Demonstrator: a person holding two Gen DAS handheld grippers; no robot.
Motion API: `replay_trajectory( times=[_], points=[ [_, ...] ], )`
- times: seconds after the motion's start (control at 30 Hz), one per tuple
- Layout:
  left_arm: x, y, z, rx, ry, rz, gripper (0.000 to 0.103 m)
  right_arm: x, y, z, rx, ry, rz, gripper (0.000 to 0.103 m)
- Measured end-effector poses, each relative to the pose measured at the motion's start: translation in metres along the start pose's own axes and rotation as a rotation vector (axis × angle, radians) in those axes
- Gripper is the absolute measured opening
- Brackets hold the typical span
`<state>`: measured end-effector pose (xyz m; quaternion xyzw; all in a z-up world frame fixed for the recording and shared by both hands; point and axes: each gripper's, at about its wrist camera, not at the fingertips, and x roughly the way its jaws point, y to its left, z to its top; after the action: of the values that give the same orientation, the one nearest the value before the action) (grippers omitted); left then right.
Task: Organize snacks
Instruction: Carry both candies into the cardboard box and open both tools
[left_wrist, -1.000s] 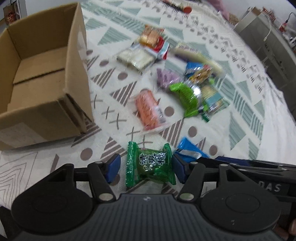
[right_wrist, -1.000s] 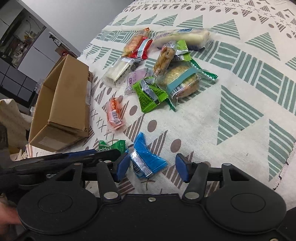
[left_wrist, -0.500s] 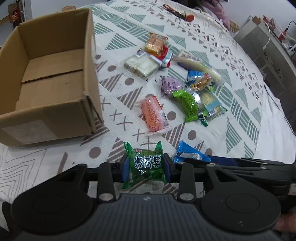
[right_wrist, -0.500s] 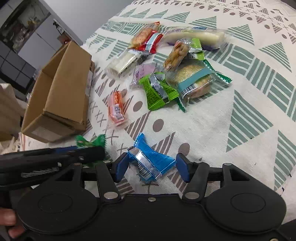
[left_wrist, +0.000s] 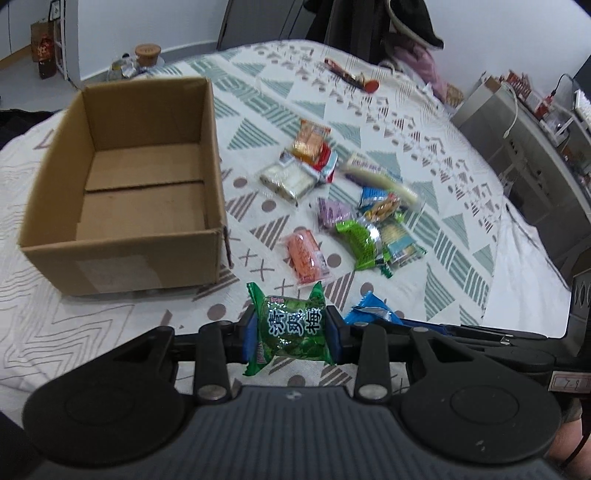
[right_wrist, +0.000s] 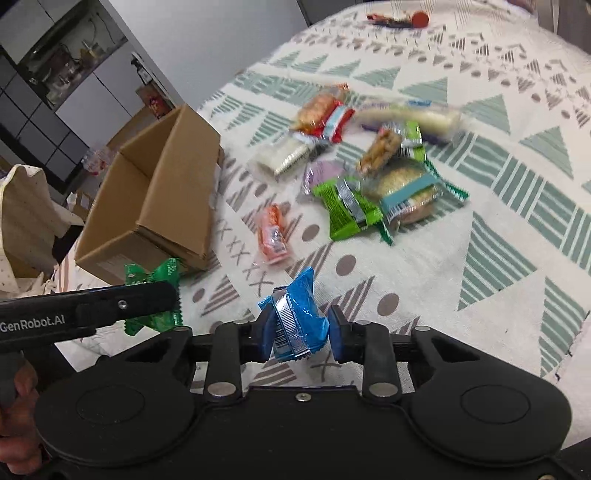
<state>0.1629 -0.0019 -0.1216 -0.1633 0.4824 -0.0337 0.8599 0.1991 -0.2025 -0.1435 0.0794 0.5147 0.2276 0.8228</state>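
The left claw (left_wrist: 291, 334) squeezes a dark green snack pack (left_wrist: 293, 332) between its two blue pads, lifted off the patterned cloth (left_wrist: 461, 229). The right claw (right_wrist: 300, 334) grips a blue snack pack (right_wrist: 299, 321) the same way, and it sits just to the right of the left claw. An open cardboard box (left_wrist: 125, 192) with nothing inside stands ahead and to the left of the left claw. An orange snack pack (left_wrist: 306, 256) lies just ahead of the left claw. Farther ahead and to the right, more snacks lie in a loose pile, with a bright green pack (right_wrist: 349, 208) among them.
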Motion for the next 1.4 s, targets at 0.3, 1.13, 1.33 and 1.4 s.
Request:
replay_trajectory(
  times=[0.3, 1.13, 1.33, 1.4],
  points=[
    [-0.040, 0.019, 0.004, -0.035, -0.086, 0.006, 0.036, -0.024, 0.029, 0.004, -0.020, -0.081, 0.017, 0.027],
    [-0.086, 0.096, 0.034, -0.149, -0.229, 0.059, 0.036, -0.011, 0.120, 0.050, -0.060, -0.169, 0.133, 0.027],
    [-0.081, 0.115, 0.048, -0.183, -0.237, 0.069, 0.036, 0.001, 0.136, 0.065, -0.059, -0.173, 0.154, 0.027],
    [-0.079, 0.119, 0.052, -0.187, -0.239, 0.069, 0.037, 0.005, 0.140, 0.069, -0.058, -0.174, 0.158, 0.027]
  ],
)
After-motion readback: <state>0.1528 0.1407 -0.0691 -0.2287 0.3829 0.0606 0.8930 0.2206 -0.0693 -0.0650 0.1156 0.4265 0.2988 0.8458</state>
